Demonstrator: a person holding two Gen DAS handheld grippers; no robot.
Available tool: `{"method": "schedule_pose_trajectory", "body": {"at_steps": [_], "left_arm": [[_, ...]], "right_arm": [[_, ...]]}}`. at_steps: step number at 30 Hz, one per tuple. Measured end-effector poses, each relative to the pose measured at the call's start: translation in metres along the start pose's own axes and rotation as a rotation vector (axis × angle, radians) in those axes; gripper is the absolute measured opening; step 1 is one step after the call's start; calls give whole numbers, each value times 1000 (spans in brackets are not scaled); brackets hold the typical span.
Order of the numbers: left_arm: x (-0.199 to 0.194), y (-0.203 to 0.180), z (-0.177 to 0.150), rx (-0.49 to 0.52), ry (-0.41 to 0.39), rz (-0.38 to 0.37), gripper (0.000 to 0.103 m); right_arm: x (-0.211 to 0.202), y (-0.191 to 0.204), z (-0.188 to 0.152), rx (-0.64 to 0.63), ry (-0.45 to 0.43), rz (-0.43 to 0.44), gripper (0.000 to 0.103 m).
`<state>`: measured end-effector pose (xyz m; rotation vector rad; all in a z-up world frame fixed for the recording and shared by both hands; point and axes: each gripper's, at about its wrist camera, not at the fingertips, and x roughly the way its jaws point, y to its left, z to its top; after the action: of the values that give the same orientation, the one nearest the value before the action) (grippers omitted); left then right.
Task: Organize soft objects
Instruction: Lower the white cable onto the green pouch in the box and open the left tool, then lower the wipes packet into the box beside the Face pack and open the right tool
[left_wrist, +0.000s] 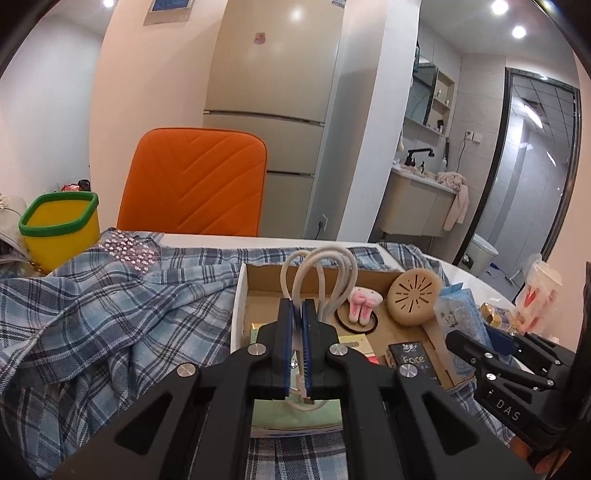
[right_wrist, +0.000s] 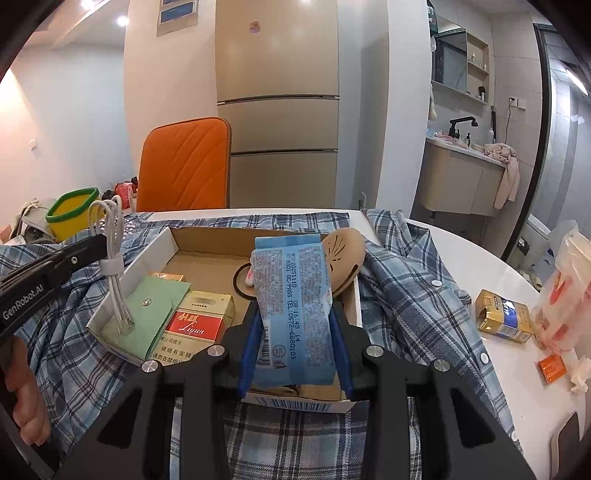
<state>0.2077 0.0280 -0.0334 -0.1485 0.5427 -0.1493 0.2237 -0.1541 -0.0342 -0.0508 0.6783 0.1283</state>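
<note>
The left gripper (left_wrist: 298, 310) was clenched on a coiled white cable (left_wrist: 321, 269) above the left side of the cardboard box (right_wrist: 207, 240). The right gripper (right_wrist: 295, 325) grasped a blue tissue pack (right_wrist: 295, 295) over the box's right side, on the plaid shirt (left_wrist: 92, 314).

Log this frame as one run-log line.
left tongs: shut on white cable | right tongs: shut on blue tissue pack | both over cardboard box

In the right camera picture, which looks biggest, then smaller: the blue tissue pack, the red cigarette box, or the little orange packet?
1. blue tissue pack, though nearness inflates it
2. red cigarette box
3. orange packet
</note>
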Motion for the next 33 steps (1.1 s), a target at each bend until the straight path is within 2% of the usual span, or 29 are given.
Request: {"method": "schedule_pose_trajectory", "body": {"at_steps": [7, 9, 10, 12, 13, 20, 22, 23, 24, 29, 33], "left_arm": [[3, -1, 1, 0, 18, -10, 3], [4, -2, 1, 3, 25, -16, 7], [4, -2, 1, 7, 29, -21, 12], [5, -5, 0, 20, 32, -4, 58], [4, -6, -1, 24, 24, 13, 62], [1, 0, 0, -2, 15, 13, 64], [1, -1, 0, 2, 19, 21, 71], [2, -2, 0, 3, 22, 27, 81], [2, -2, 0, 3, 23, 33, 85], [8, 0, 0, -2, 56, 62, 86], [-1, 1, 0, -12, 21, 52, 86]], "right_arm": [[1, 1, 0, 0, 6, 6, 37], [1, 1, 0, 2, 6, 7, 37], [1, 1, 0, 1, 5, 5, 37], [2, 1, 0, 1, 5, 6, 37], [2, 2, 0, 1, 4, 7, 37], [5, 0, 0, 5, 7, 14, 37], [5, 0, 0, 5, 7, 14, 37], [4, 0, 0, 5, 7, 14, 37], [5, 0, 0, 6, 8, 13, 37], [5, 0, 0, 6, 8, 13, 37], [4, -1, 0, 8, 5, 17, 37]]}}
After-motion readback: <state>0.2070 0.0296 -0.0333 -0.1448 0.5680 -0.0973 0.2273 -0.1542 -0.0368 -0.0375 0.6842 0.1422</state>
